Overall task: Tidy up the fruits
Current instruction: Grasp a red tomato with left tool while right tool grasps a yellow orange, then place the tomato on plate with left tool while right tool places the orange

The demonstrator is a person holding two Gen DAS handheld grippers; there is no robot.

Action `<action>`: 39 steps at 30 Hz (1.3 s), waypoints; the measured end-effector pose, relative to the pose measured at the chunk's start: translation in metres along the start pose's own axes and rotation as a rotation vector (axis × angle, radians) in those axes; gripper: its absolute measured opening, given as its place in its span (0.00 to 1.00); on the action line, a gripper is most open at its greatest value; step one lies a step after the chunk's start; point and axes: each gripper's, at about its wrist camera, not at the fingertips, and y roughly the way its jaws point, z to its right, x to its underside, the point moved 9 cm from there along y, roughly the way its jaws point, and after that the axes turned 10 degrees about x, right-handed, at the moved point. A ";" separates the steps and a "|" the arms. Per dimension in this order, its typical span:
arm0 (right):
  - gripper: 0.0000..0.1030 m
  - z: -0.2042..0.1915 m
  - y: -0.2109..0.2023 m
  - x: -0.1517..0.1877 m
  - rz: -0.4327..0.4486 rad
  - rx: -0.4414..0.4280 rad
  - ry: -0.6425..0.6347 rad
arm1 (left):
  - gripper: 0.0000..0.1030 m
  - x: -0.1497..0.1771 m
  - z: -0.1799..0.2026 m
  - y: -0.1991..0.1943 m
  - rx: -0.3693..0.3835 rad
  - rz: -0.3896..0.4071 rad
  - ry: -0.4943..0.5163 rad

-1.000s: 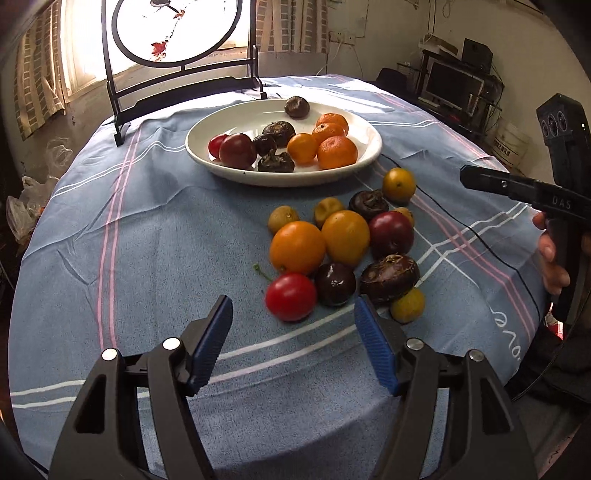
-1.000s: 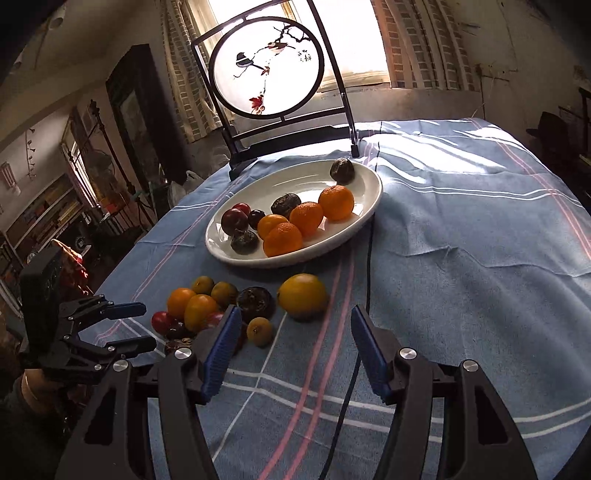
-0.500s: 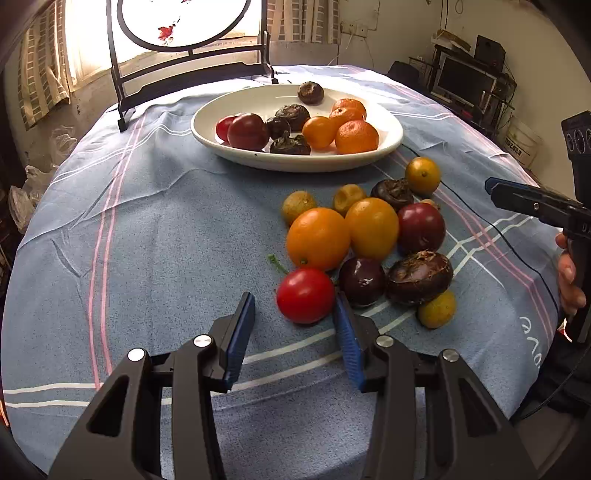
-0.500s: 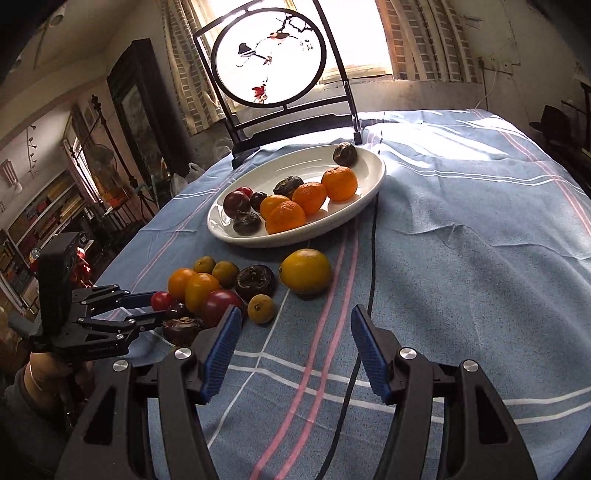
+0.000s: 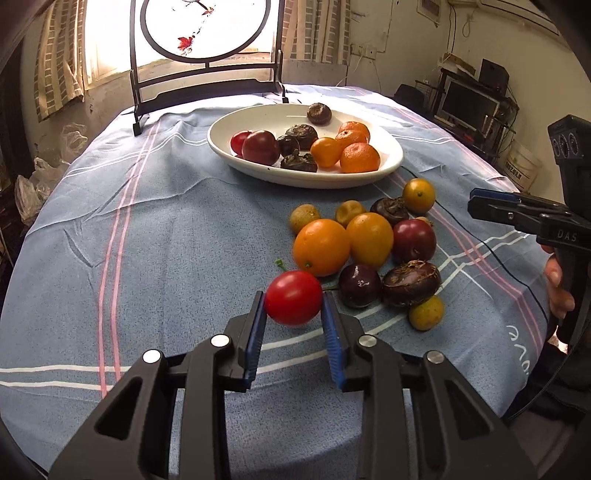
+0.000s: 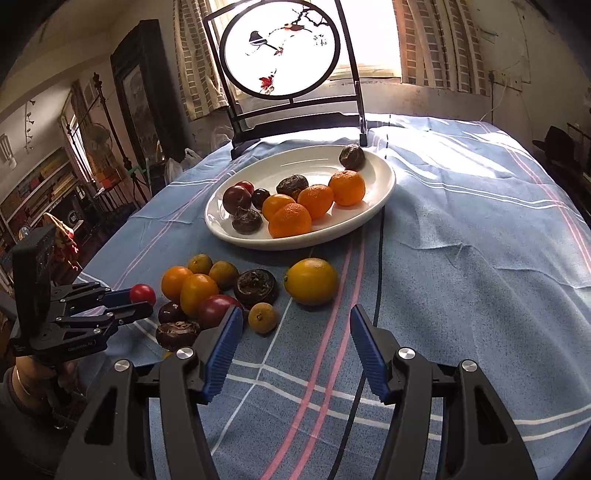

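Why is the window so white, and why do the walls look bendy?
Right wrist view: daylight overexposes the window and streaks the tablecloth. Left wrist view: the fisheye lens curves the room's edges, and the red tomato shows a small glare spot.

A glossy red tomato (image 5: 293, 297), a white plate (image 5: 258, 170) and a blue tablecloth (image 5: 177, 236) with pink and white stripes.

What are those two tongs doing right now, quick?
Left tongs: closed on the red tomato.
Right tongs: open, holding nothing, above the tablecloth.
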 end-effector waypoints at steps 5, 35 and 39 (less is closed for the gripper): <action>0.59 -0.004 0.017 -0.013 -0.024 0.033 -0.029 | 0.28 -0.001 0.002 -0.010 0.005 0.018 0.002; 0.40 0.029 -0.001 -0.035 0.020 0.025 0.086 | 0.28 -0.029 0.013 -0.038 0.020 0.107 0.012; 0.40 0.036 -0.011 -0.060 0.064 0.015 0.101 | 0.28 -0.057 0.016 -0.035 0.025 0.121 0.034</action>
